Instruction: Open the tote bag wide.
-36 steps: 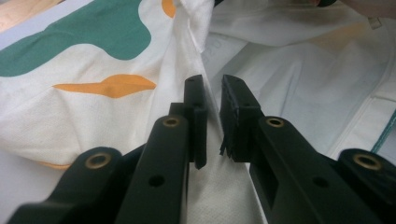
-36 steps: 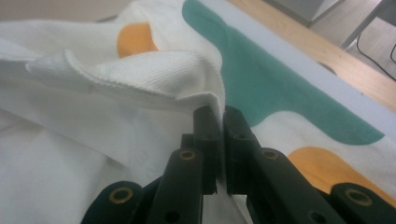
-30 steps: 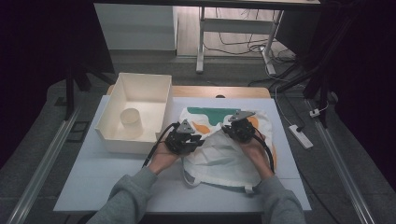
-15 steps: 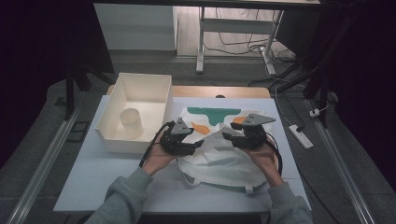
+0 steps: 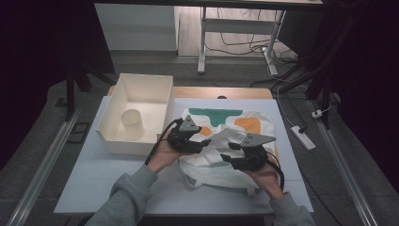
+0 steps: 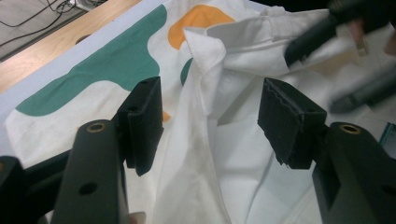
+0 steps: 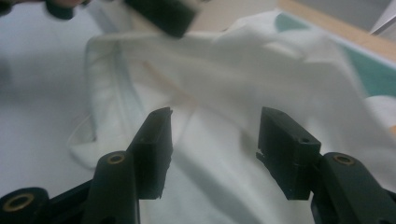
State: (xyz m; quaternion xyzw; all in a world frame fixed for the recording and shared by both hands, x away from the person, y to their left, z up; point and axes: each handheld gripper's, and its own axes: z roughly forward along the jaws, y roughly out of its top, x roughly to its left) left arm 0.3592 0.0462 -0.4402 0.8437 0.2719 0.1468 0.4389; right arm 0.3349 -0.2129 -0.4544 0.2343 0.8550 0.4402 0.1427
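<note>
A white cloth [image 5: 211, 167] with green and orange patches lies crumpled on the table, and both grippers hover over it. My left gripper [image 5: 207, 142] is at its left edge. In the left gripper view [image 6: 210, 123] the jaws stand apart around a raised fold of cloth [image 6: 196, 93] without pressing it. My right gripper [image 5: 227, 153] is over the cloth's near right part. In the right gripper view [image 7: 212, 144] the jaws are apart above the white cloth [image 7: 280, 70] with nothing between them. Both pairs of jaws have just been opening.
A white open box [image 5: 127, 143] stands on the table's left half with a pale cup [image 5: 132, 123] inside. The light table top [image 5: 117, 174] has a wooden strip [image 5: 211, 92] along its far edge. A power strip [image 5: 303, 137] lies on the floor to the right.
Both grippers, shut close together at the cloth's top a second ago, have opened. The right gripper has drawn away to the near right. The lifted fold has dropped onto the cloth.
</note>
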